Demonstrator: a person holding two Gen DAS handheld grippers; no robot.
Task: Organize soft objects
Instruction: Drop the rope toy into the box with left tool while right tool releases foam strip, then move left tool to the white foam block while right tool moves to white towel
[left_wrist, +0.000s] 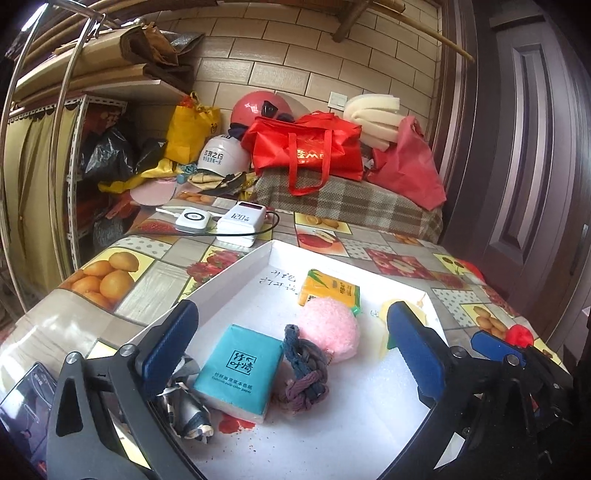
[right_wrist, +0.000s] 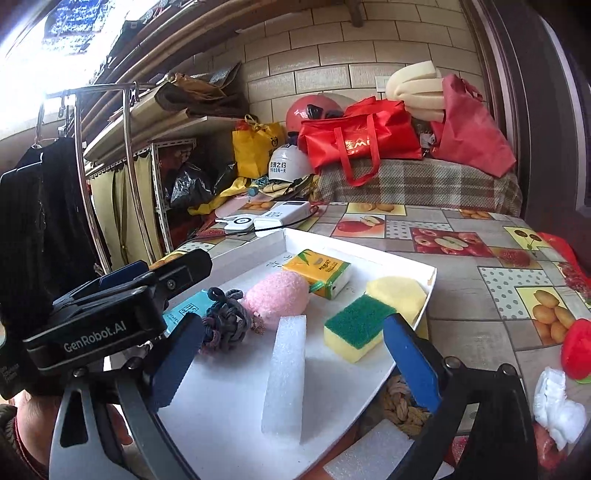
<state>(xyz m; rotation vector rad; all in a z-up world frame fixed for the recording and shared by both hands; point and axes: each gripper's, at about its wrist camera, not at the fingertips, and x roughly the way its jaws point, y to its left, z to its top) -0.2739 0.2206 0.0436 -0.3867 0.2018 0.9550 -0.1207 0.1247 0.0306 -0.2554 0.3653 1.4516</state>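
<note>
Both jaws apart, empty; white foam block (right_wrist: 284, 373), six o'clock in white tray (right_wrist: 430, 275): light, squashy, pinch mid-length

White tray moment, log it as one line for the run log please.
left gripper: open, empty | right gripper: open, empty | white tray: teal tissue pack, knotted rope, pink puff, foam block

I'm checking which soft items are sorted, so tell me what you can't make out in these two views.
- Yellow sponge, left wrist view: mostly behind the left tool's finger.
- Teal tissue pack, right wrist view: largely covered by the left tool's body.
- Tan rope knot, right wrist view: partly under the white tray edge.
- Crumpled cloth, left wrist view: too bunched to identify.
</note>
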